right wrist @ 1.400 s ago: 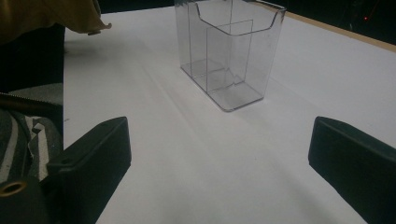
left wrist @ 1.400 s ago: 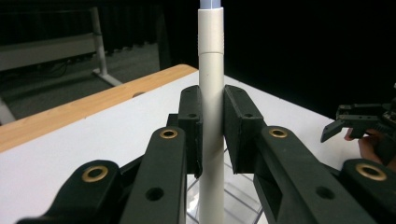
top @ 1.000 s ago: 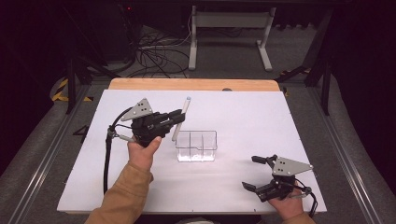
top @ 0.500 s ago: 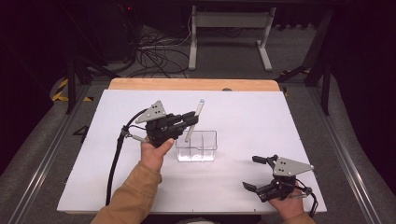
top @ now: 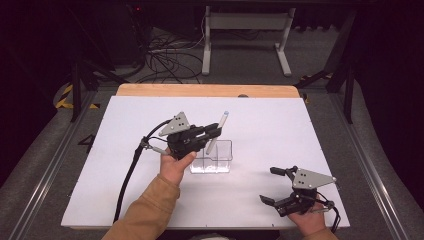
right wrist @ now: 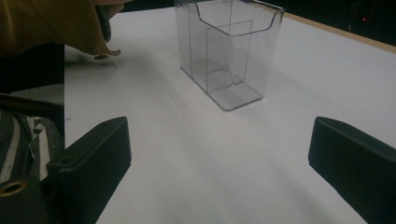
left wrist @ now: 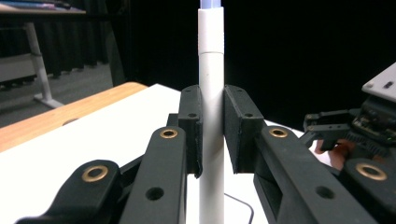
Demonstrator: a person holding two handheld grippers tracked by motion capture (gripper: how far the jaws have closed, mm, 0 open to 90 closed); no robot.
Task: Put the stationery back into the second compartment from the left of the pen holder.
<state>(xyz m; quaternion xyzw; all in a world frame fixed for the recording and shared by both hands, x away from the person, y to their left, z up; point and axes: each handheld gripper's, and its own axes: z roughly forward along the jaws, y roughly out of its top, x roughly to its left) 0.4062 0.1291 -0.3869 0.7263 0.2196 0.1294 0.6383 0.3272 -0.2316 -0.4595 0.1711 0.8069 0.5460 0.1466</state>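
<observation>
- Right gripper [top: 280, 186]: nearest item, at the near right corner of the white table [top: 310, 130], resting low in the person's right hand [top: 306, 220]. Jaws stand wide apart with nothing between them. Well apart from the clear holder.
- Left gripper [top: 214, 131]: mid-table, left of centre, in the person's left hand [top: 175, 167]. Jaws closed on the white tube [top: 216, 134] partway along its length.
- White tube: held above the table, tilted, its lower end at or just inside the top left of the clear holder [top: 213, 157]; its upper, bluish tip points far and right.
- Clear holder: transparent box with inner dividers, standing at mid-table; the compartments look empty, though the lower end of the tube may already sit in one.
- Risk, judged: the tube comes in tilted, so its lower end may catch a divider or rim and push the light holder along the table or tip it, since nothing steadies it.
- Risk, judged: the grip is on a smooth round body; a knock could let the tube slide or swing in the jaws.
- Left gripper view: shows the pads [left wrist: 194, 128] pressed flat on either side of the tube [left wrist: 211, 93], and a seam near its top.
- Right gripper view: shows the holder's [right wrist: 229, 51] dividers and curved front cut-out plainly.
- High view: gives the layout of both grippers and the holder.
</observation>
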